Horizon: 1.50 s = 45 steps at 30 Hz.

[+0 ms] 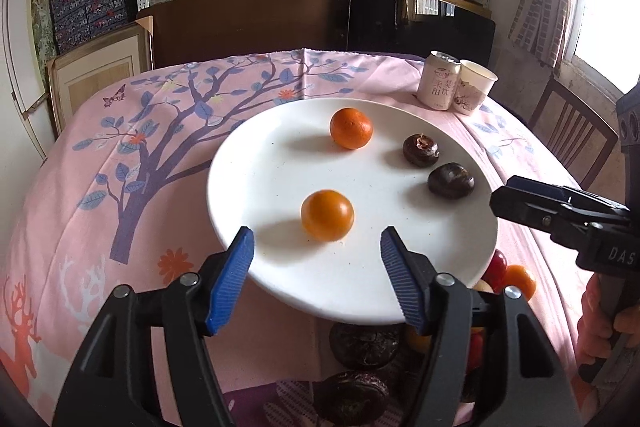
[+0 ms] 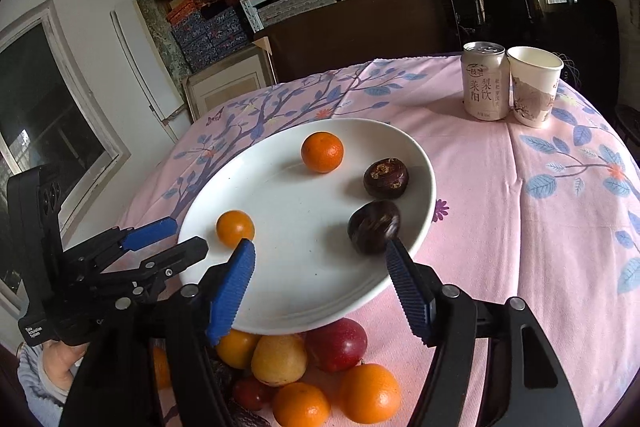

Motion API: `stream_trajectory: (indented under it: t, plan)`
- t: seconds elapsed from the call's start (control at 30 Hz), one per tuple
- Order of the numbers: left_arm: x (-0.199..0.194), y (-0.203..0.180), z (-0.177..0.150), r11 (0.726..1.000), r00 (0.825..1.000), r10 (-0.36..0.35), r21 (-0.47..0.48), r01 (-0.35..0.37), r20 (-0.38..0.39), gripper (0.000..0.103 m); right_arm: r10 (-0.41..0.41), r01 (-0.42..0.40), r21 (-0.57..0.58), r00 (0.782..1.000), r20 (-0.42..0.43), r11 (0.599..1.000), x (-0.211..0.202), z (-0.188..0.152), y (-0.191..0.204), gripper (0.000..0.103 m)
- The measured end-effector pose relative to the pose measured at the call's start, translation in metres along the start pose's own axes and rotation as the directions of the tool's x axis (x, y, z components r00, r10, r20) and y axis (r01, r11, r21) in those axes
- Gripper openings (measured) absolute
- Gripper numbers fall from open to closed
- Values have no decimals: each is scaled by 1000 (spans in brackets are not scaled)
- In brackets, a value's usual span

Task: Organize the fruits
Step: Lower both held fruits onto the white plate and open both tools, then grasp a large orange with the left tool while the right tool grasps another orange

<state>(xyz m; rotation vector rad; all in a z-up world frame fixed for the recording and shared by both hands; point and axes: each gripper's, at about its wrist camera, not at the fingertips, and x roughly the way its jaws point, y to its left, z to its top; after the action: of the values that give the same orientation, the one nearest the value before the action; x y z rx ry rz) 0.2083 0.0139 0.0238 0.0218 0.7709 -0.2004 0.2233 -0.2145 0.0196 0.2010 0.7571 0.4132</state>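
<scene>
Both claws are standing open with nothing between the pads. The left gripper (image 1: 316, 251) hangs over the near rim of the white plate (image 1: 280, 279), its blue pads either side of the nearer orange (image 1: 327, 215) but clear of it. The right gripper (image 2: 320, 263) sits at the plate's near-right edge, one fingertip just in front of the closer dark fruit (image 2: 374, 227) — not touching as far as I can tell.

On the plate (image 2: 304, 303) there are four pieces: the nearer orange (image 2: 235, 229) toward the front left, a second orange (image 2: 322, 152) further back, and two dark brown wrinkly fruits on the right side, the closer one and another (image 2: 386, 177) just behind it. All four sit apart from each other.

Just in front of the plate, partly tucked under its rim, is a loose pile of fruit on the tablecloth (image 2: 520, 227) — a red apple (image 2: 337, 345), a yellowish pear (image 2: 279, 359), a few more oranges (image 2: 370, 393) and some dark ones hidden behind the claw arms.

Further out, at the far right of the table, a drink can (image 2: 485, 83) stands upright, touching a paper cup (image 2: 534, 91) beside it. Can't see into either.
</scene>
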Motion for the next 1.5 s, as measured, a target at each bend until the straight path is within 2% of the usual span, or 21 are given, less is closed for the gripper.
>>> stream_trajectory:
  t: [0.1, 0.2, 0.3, 0.47, 0.6, 0.77, 0.93, 1.13, 1.2, 1.4, 1.5]
  plan:
    - [-18, 10, -9, 999, 999, 13, -30, -12, 39, 77, -19, 19, 7, 999, 32, 1000, -14, -7, -5, 76]
    - [-36, 21, -29, 997, 999, 1, -75, 3, 54, 79, -43, 43, 17, 998, 49, 999, -30, -20, -11, 85]
    - [-52, 26, -57, 995, 998, 18, -99, -12, 54, 83, -51, 48, 55, 998, 49, 997, -41, -32, -21, 91]
    - [-77, 21, -88, 994, 997, 0, -112, 9, 74, 90, -36, 29, 125, 998, 58, 992, -53, -41, -37, 92]
    - [-80, 7, -107, 997, 1000, 8, -73, -6, 25, 93, -33, 27, 138, 998, 44, 990, -55, -48, -40, 93]
    - [-78, -4, -110, 999, 999, 50, -22, -49, 9, 98, -45, 42, 96, 999, 29, 994, -56, -55, -31, 93]
    - [-67, -1, -111, 997, 997, 66, -27, -67, -50, 98, -108, 108, 23, 994, -10, 994, -50, -63, -21, 95]
    - [-53, 6, -112, 995, 990, 68, -62, -76, -120, 98, -247, 244, -89, 969, -23, 966, -42, -70, -12, 95]
    - [-49, 10, -112, 993, 987, 71, -79, -82, -143, 98, -271, 268, -102, 962, -17, 958, -42, -70, -14, 95]
    - [-43, 13, -113, 993, 985, 53, -98, -69, -166, 98, -275, 264, -157, 960, -55, 952, -32, -74, -12, 94]
    - [-42, 13, -113, 993, 984, 55, -96, -72, -171, 98, -258, 245, -160, 964, -62, 956, -29, -75, -10, 90]
